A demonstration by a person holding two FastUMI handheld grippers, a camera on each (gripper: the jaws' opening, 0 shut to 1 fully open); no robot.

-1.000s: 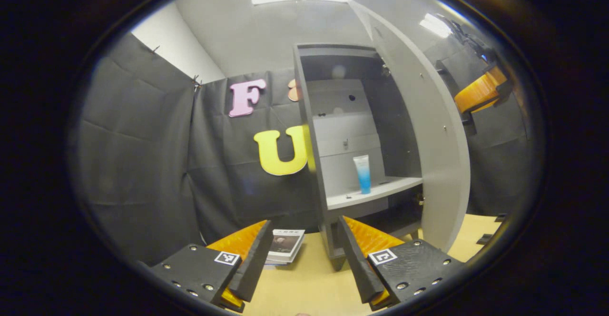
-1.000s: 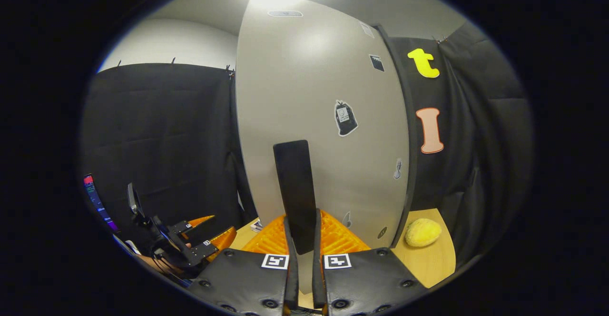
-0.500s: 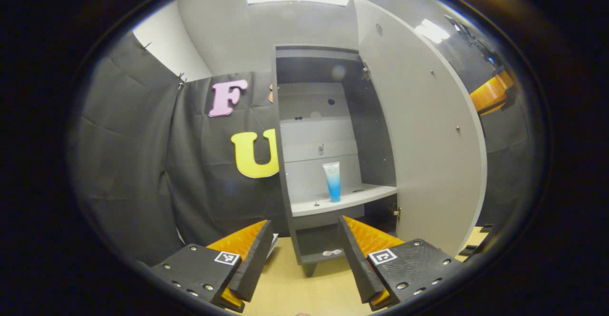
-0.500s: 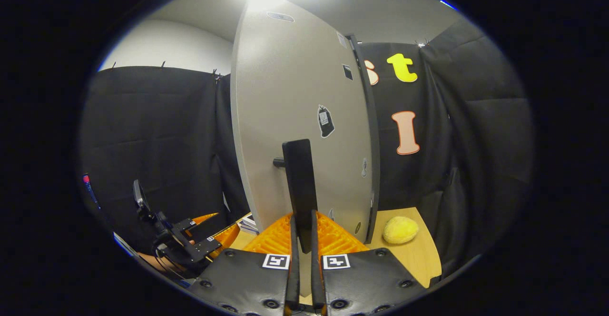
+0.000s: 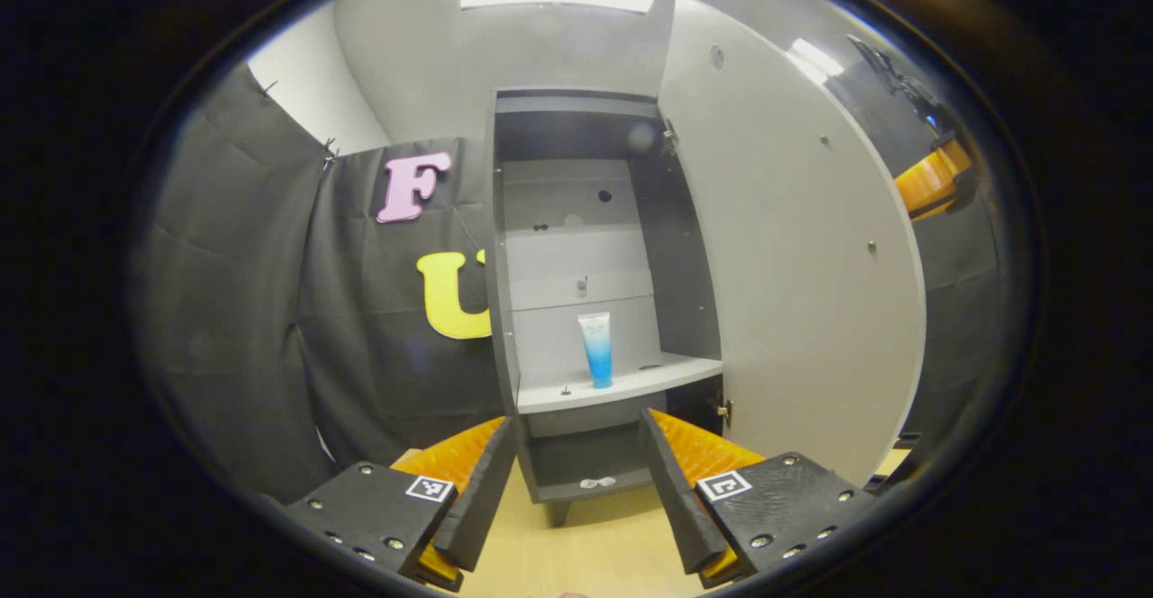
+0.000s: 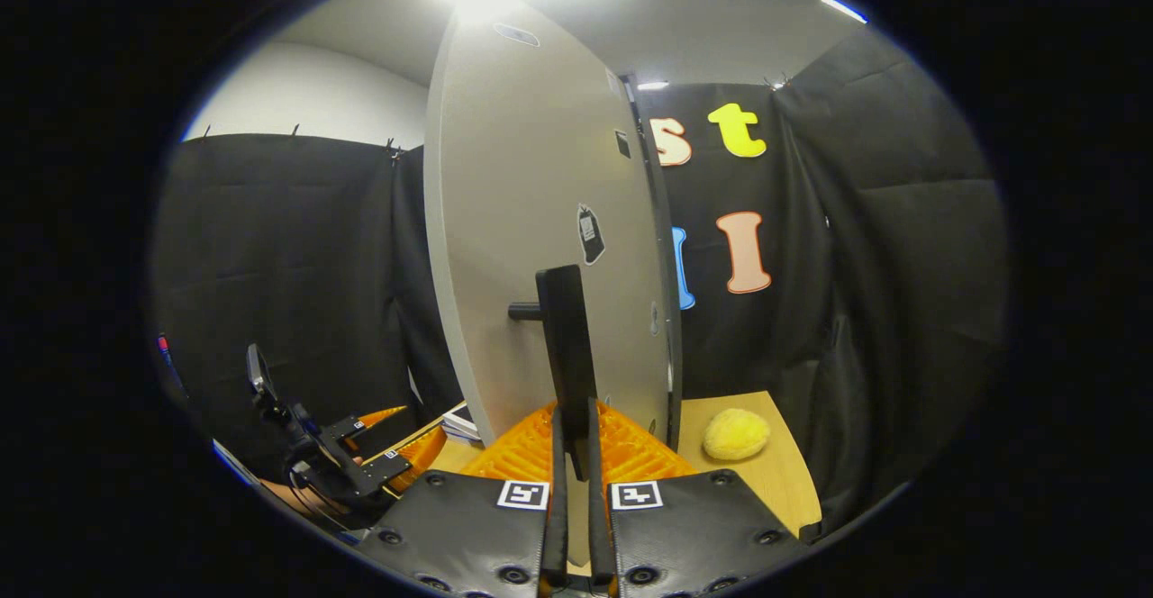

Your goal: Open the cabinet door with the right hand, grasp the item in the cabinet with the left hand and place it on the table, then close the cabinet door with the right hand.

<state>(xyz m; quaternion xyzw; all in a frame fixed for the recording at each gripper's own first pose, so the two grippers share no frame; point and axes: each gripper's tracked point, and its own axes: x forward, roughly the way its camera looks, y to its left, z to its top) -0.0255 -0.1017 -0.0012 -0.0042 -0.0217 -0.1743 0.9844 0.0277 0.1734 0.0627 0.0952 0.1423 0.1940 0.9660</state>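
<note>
Since a second ago the cabinet door (image 5: 793,247) has swung wider, and the shelf opening now sits nearly dead ahead of the left gripper (image 5: 569,476), whose fingers stand wide apart with nothing between them. In the left gripper view, the blue-and-white tube (image 5: 595,349) stands upright on the grey shelf (image 5: 621,385) at about 12 o'clock from those fingers, well apart from them, above the wooden table (image 5: 594,544). At 2 o'clock the right gripper (image 5: 932,182) shows past the door's edge. In the right gripper view, the right gripper (image 6: 573,454) has its fingers clamped together on the black door handle (image 6: 563,346). A yellow plush ball (image 6: 736,433) lies on the table at 3 o'clock. To do this well, I judge the right hand should hold the door steady at this angle while the left goes straight in, fingers level, closing around the tube's middle so it does not topple.
</note>
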